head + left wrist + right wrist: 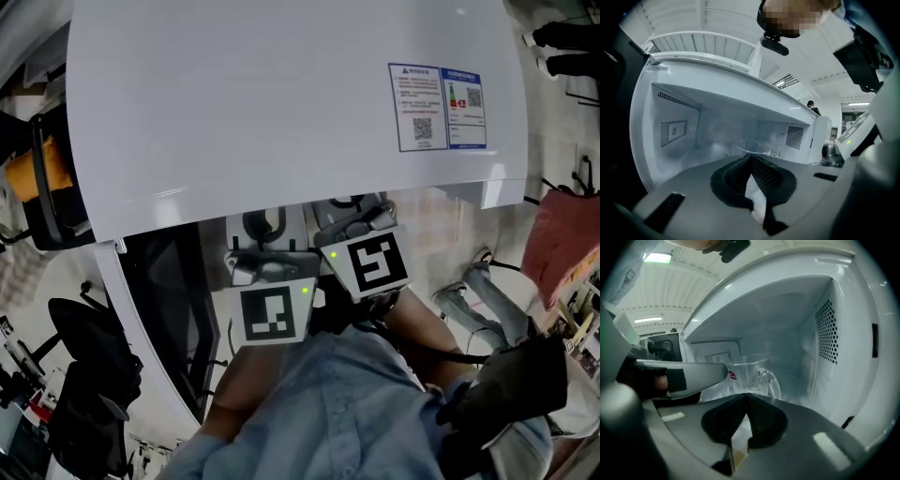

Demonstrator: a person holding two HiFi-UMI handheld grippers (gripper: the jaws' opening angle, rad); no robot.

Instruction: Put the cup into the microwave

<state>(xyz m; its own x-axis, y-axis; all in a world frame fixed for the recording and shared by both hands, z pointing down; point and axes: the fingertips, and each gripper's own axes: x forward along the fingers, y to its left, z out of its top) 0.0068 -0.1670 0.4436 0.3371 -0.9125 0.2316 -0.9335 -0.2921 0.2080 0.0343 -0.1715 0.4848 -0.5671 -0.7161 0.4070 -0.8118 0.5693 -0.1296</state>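
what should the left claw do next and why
Probably open the left claw to let go: the clear glass handled cup is already well inside the white microwave, and the claw looks closed on its rim. The cup's base is hidden, so ease down first.

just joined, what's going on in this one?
A person with a claw in each hand is loading a clear glass cup into the open microwave. The cup is upright inside the cavity. The left claw is closed with its tips at the cup's rim and seems to be pinching it. The right claw is shut on nothing and points into the cavity just short of the cup.
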